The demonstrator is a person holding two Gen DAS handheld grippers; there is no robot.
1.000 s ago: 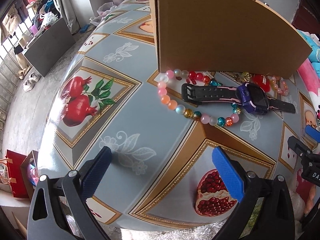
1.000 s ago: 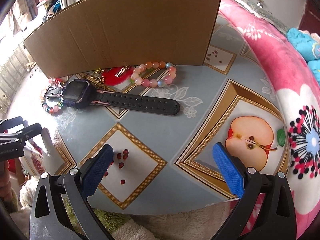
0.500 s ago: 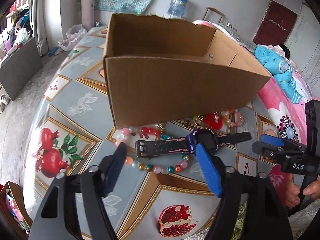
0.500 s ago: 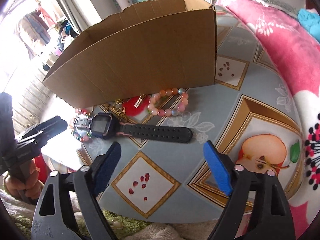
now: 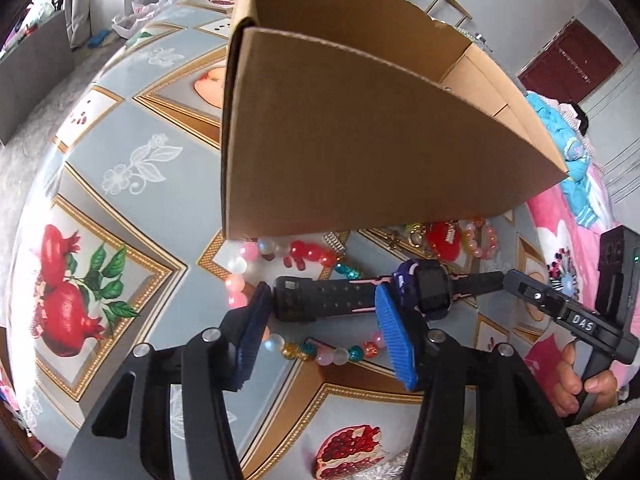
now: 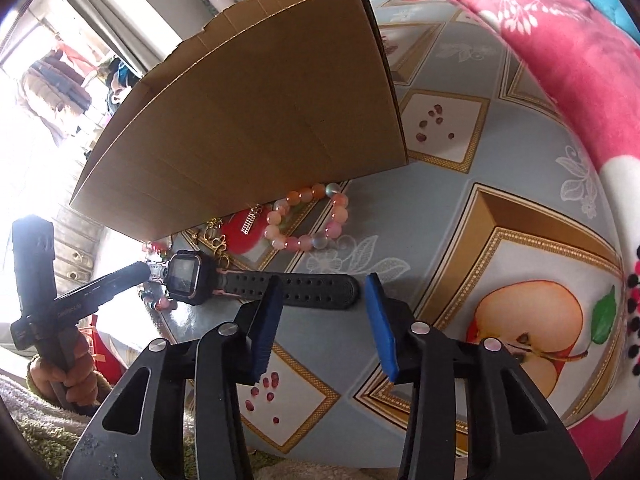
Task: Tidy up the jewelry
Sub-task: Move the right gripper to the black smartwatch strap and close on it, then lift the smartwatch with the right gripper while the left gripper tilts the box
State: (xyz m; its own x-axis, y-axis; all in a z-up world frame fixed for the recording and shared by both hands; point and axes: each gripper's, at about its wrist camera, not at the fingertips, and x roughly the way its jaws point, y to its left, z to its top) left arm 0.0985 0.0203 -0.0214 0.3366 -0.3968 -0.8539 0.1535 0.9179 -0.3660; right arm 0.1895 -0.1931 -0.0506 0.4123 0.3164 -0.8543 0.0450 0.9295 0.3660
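Watch (image 5: 360,300) now between both closing claws.

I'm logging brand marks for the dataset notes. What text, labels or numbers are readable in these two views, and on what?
"DAS": white letters on the right hand-held gripper, seen from the left wrist view.
Pale lettering on the left hand-held gripper, right wrist view: too blurred to read.
Watch screen: no readable text.
Cardboard box: no print visible.

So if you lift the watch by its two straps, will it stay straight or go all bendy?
Probably bendy. The watch has long, thin, rubbery-looking straps, so they would likely curve. The chunky face looks like the heaviest part, so the middle may sag. Both the left gripper and the right gripper are closing around a strap.
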